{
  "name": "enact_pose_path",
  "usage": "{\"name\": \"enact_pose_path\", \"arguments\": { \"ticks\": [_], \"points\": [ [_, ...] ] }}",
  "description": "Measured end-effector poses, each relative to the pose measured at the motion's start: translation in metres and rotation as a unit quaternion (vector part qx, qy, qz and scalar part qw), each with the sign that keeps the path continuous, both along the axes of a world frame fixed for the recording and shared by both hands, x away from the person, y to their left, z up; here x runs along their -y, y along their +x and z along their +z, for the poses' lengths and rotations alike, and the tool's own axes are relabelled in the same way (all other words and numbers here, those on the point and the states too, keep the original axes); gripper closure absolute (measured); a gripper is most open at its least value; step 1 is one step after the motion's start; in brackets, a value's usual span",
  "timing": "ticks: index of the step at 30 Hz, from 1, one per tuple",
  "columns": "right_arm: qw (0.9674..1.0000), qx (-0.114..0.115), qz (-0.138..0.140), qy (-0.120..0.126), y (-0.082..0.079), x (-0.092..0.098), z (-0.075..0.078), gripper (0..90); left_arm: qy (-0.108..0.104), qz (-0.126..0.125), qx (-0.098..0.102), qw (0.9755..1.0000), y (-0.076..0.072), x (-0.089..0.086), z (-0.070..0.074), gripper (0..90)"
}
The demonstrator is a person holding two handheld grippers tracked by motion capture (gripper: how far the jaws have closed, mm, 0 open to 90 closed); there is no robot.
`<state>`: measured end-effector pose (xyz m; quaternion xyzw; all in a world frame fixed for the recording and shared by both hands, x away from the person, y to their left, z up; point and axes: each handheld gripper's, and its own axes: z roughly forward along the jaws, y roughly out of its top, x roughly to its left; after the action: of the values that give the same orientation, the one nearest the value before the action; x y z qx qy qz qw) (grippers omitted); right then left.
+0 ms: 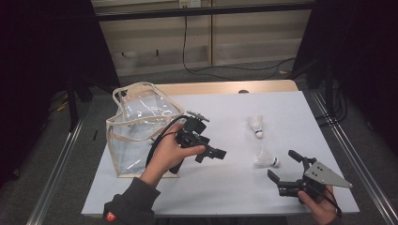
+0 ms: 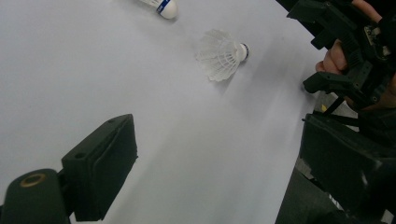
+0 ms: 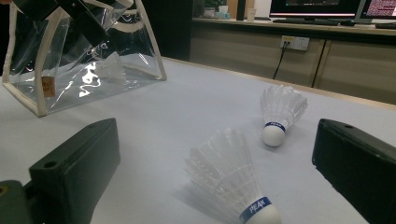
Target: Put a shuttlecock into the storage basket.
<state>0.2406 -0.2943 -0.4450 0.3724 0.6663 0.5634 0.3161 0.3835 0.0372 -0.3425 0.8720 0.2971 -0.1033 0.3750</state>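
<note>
The clear bag (image 1: pixel 136 126) stands at the left of the desk (image 1: pixel 225 187), and it seems one shuttlecock lies inside it, though reflections blur this. The left gripper (image 1: pixel 213 153), beside the bag, and the right gripper (image 1: pixel 284 166) both have jaws wide apart, gripping nothing. The near shuttlecock (image 1: pixel 265 159) lies just before the right jaws, the far shuttlecock (image 1: pixel 256 125) behind it.

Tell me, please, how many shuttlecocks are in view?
3. One shuttlecock lies near the right gripper, a second lies farther back on the table, and a third seems to lie inside the clear bag. More may be hidden there.
</note>
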Motion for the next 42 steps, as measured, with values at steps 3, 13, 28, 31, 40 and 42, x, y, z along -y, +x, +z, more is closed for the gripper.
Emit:
{"name": "enact_pose_path", "arguments": {
  "ticks": [3, 13, 28, 31, 40, 42],
  "points": [
    [1.0000, 0.000, 0.000, 0.001, 0.000, 0.000, 0.000, 0.9, -0.003, 0.002, -0.002, 1.0000, 0.000, 0.001, -0.002, 11.3],
    [1.0000, 0.000, 0.000, -0.002, 0.000, 0.000, 0.000, 1.0, -0.001, 0.002, -0.004, 1.0000, -0.003, 0.006, -0.009, 11.2],
    [1.0000, 0.000, 0.002, -0.004, 0.000, 0.000, 0.000, 1.0, -0.004, -0.004, -0.005, 1.0000, -0.003, 0.010, -0.018, 11.5],
    [1.0000, 0.000, 0.001, -0.003, 0.000, 0.000, 0.000, 1.0, 0.002, -0.004, -0.002, 1.0000, -0.004, 0.012, -0.019, 11.5],
    [1.0000, 0.000, 0.001, -0.003, 0.000, 0.000, 0.000, 1.0, -0.002, -0.008, -0.003, 1.0000, -0.005, 0.016, -0.024, 11.4],
    [1.0000, 0.000, 0.001, -0.004, 0.000, 0.000, 0.000, 1.0, 0.001, -0.004, 0.000, 1.0000, -0.005, 0.017, -0.025, 11.4]
  ]
}}
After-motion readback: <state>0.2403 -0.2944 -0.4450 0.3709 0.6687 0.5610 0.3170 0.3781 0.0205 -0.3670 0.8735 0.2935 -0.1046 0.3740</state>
